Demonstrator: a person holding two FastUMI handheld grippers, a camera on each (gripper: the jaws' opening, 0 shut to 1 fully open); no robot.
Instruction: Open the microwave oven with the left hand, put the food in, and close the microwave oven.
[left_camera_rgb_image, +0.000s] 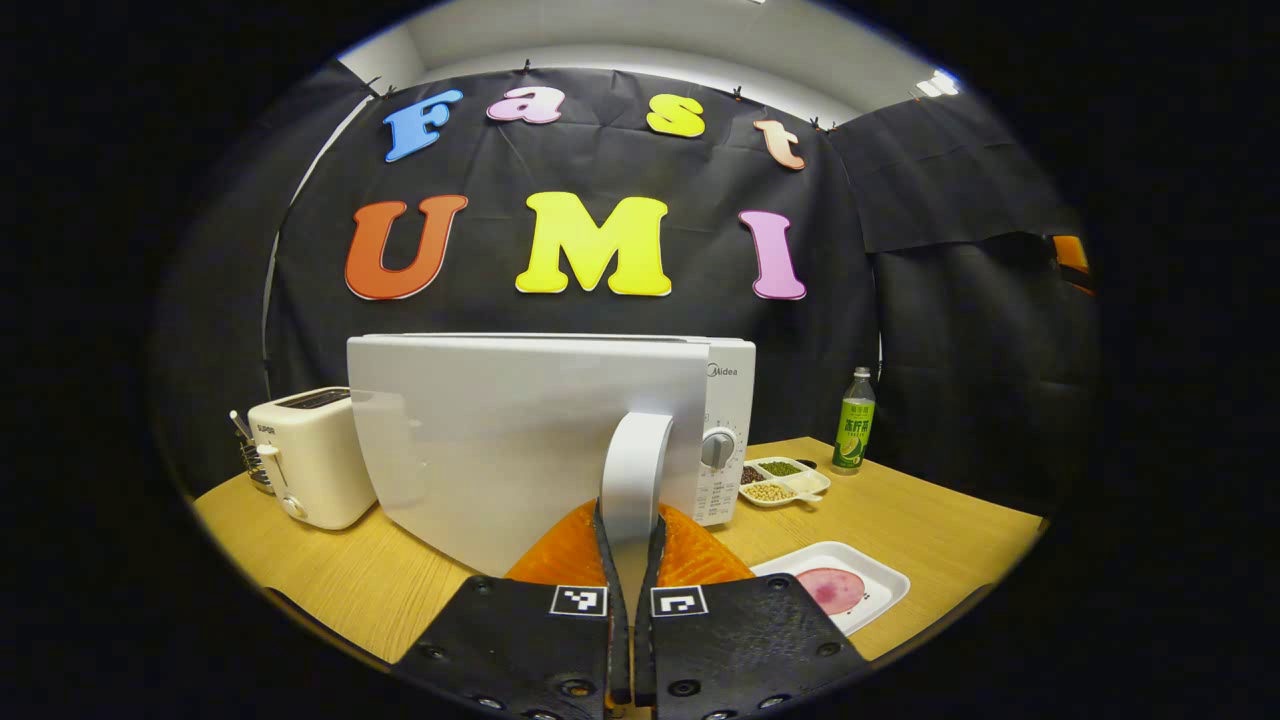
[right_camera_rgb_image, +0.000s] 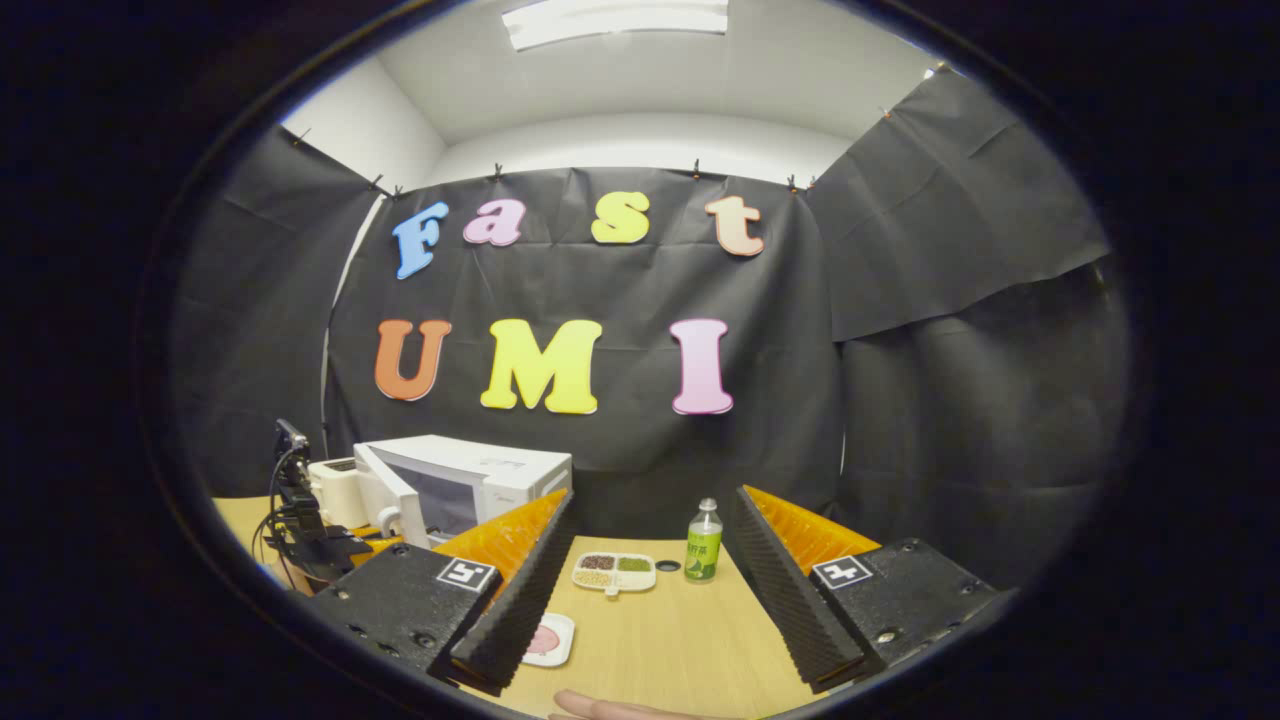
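The white microwave (left_camera_rgb_image: 728, 395) stands on the wooden table (left_camera_rgb_image: 950, 520). Its door (left_camera_rgb_image: 500, 440) is swung partly out toward me. My left gripper (left_camera_rgb_image: 630, 530) is shut on the door's white vertical handle (left_camera_rgb_image: 636, 465). The food, a pink slice on a white tray (left_camera_rgb_image: 840, 590), lies on the table to the right of that gripper. In the right gripper view the microwave (right_camera_rgb_image: 510, 465) sits at the left with its door (right_camera_rgb_image: 425, 495) ajar and the left gripper (right_camera_rgb_image: 310, 545) at the handle. My right gripper (right_camera_rgb_image: 655, 500) is open and holds nothing, above the table, with the food tray (right_camera_rgb_image: 548, 640) below its left finger.
A cream toaster (left_camera_rgb_image: 310, 455) and a utensil holder (left_camera_rgb_image: 255, 462) stand left of the microwave. A divided dish of beans (left_camera_rgb_image: 785, 480) and a green bottle (left_camera_rgb_image: 855, 420) sit to its right. A person's fingertip (right_camera_rgb_image: 600, 708) shows at the bottom of the right gripper view.
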